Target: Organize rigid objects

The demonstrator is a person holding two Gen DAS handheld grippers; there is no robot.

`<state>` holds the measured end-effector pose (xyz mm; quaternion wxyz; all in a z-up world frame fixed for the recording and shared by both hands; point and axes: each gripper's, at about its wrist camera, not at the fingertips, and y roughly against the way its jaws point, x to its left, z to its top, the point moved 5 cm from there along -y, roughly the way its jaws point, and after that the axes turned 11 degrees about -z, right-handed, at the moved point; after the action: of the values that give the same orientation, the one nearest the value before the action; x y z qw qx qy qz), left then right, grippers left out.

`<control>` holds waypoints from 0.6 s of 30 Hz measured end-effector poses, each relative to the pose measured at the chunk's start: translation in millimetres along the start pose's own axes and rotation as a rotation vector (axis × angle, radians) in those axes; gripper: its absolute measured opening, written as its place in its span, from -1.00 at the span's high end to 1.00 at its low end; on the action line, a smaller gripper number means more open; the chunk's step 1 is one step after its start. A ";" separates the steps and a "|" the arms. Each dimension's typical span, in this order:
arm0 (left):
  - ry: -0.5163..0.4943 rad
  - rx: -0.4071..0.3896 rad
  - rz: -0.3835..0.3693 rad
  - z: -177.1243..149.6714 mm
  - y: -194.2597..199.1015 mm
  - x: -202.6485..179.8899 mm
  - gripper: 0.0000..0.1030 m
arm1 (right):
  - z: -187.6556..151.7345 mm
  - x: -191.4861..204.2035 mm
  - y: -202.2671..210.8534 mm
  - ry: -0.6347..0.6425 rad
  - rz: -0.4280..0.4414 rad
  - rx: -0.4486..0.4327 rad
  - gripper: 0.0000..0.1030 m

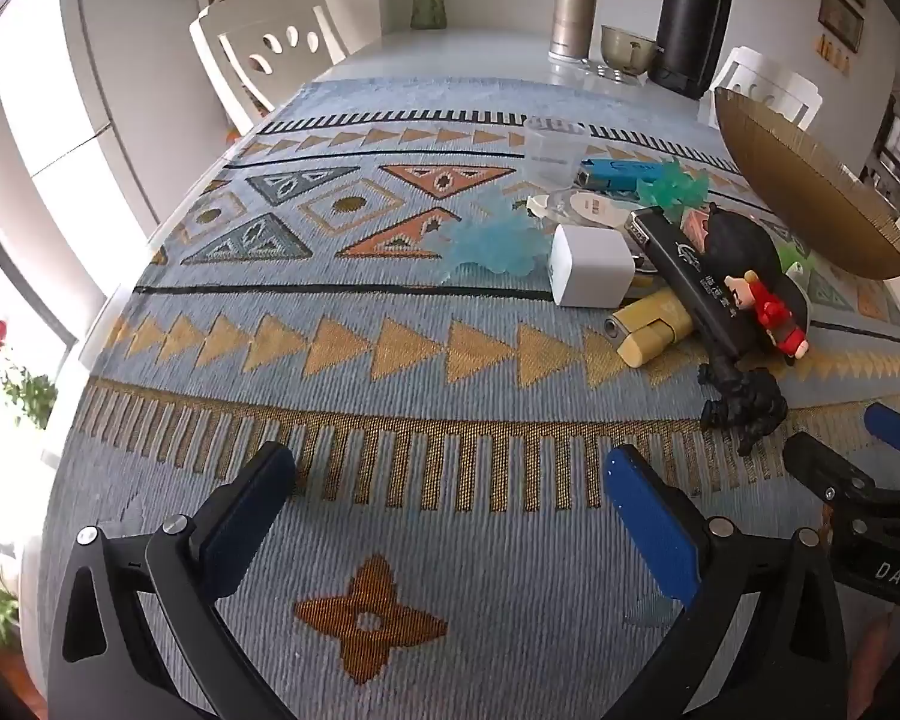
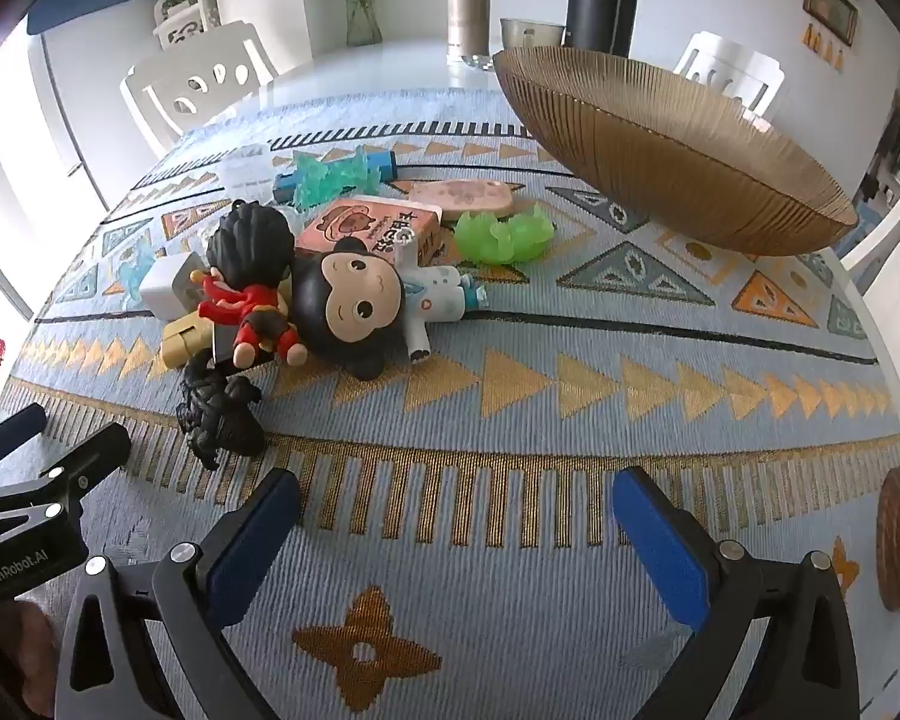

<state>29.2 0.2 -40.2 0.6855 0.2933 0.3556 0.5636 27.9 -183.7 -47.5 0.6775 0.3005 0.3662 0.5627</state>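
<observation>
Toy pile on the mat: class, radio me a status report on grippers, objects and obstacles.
Left gripper open, empty. Right gripper open, empty. Toy pile untouched on mat; gold bowl beyond it. Black figurine nearest the fingers, nothing blocking.

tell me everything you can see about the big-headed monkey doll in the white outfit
The monkey doll is a glossy, hard-looking figure with an oversized black head, tan face, large dark eyes and round ears. Its small body wears a white outfit with a little red mark. It lies on its side on the patterned cloth, head toward the camera. A pink box sits just behind it, and a small red-clothed figure leans against its head. Neither hand-held gripper touches it.
</observation>
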 end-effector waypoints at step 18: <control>-0.018 -0.236 -0.095 19.2 51.6 -11.9 -0.99 | 14.5 -6.3 68.7 -0.038 0.032 -0.259 -1.00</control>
<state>14.5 -1.6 14.1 0.7443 0.1985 0.2940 0.5658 2.1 -177.1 17.8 0.7083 0.2270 0.2728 0.6102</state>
